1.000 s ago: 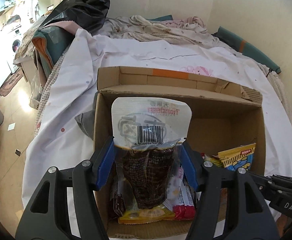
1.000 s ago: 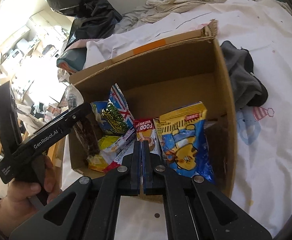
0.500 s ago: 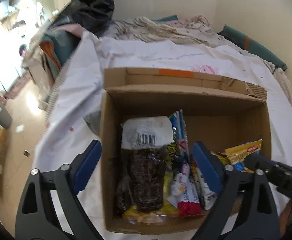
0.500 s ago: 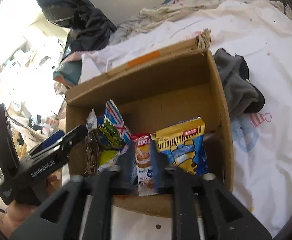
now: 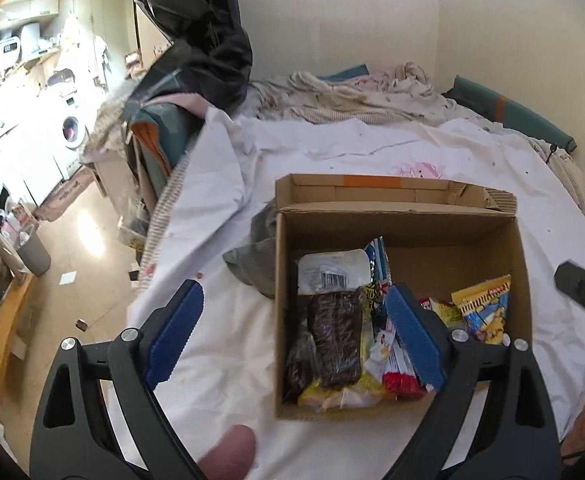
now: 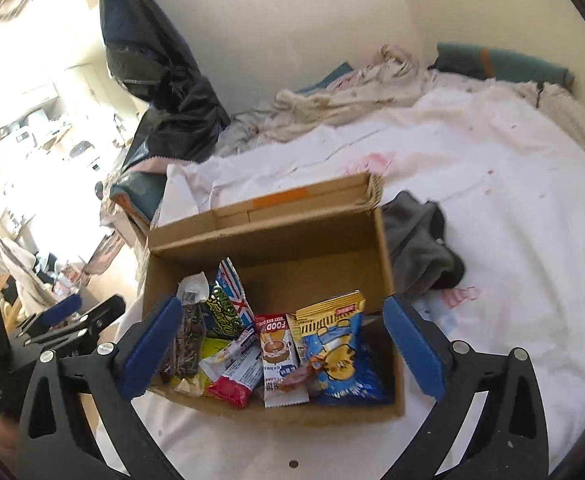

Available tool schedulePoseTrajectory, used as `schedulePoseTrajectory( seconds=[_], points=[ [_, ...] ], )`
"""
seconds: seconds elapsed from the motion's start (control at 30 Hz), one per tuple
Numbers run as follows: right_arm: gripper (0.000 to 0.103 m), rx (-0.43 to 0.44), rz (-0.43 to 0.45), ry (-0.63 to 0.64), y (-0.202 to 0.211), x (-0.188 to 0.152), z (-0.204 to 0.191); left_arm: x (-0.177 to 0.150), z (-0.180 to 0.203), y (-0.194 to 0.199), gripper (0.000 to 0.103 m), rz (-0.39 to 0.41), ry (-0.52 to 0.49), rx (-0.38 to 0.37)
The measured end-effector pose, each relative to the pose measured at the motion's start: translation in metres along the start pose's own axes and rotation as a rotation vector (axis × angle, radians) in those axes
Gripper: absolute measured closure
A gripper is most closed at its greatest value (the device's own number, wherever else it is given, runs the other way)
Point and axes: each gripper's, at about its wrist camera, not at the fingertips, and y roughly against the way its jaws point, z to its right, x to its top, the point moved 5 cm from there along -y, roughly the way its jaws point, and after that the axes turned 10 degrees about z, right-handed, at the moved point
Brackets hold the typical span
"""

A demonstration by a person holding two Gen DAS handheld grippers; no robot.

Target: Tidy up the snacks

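1. Left gripper point(image 5: 294, 334): jaws stand wide apart and hold nothing. They have just been opening. The dark snack pouch point(image 5: 334, 332) shows between the blue pads point(image 5: 414, 338) in the left wrist view, but it lies below them in the box and neither pad touches it.

2. Right gripper point(image 6: 278, 346): jaws spread to their widest and empty, having just been opening. No packet sits between them; the box contents lie beyond and below the pads.

3. Location of the task's things: all visible snacks rest inside the cardboard box point(image 6: 388, 292), which sits on the white sheet point(image 6: 492, 240) directly ahead of and beneath both grippers. No loose packet shows on the sheet in either view.

4. Governing relation: the packets stand in a row across the near part of the box, long axes running away from the grippers. The dark pouch is at the left end, nearer the left gripper; the yellow and blue packet point(image 6: 338, 350) is at the right end, nearer the right gripper. The far half of the box is bare.

5. Materials: the box is plain corrugated board, flaps open, orange tape on the far flap. The packets are glossy, crinkled film, flat and pillow-shaped, judged light and slippery. A grey cloth point(image 6: 416, 252) lies crumpled against the box's right wall.

6. Judgement: the filling looks near complete.
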Motion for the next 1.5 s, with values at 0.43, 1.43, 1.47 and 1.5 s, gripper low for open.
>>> schedulePoseTrajectory(
  seconds=[0.43, 1.43, 1.47, 1.5],
  points=[
    [0.0, -0.034, 0.024, 0.03, 0.072, -0.026, -0.005, -0.047, -0.012, 0.072, 0.002, -0.054, 0.054, -0.041],
    [0.0, -0.079, -0.038, 0.103, 0.053, -0.066, -0.019, -0.064, -0.015, 0.072, 0.0, -0.063, 0.091, -0.039],
    [0.0, -0.08, -0.038, 0.105, 0.053, -0.066, -0.019, -0.064, -0.015, 0.072, 0.0, -0.063, 0.09, -0.039],
    [0.0, -0.08, -0.04, 0.107, 0.053, -0.067, -0.019, -0.064, -0.015, 0.072, 0.001, -0.062, 0.09, -0.038]
  ],
)
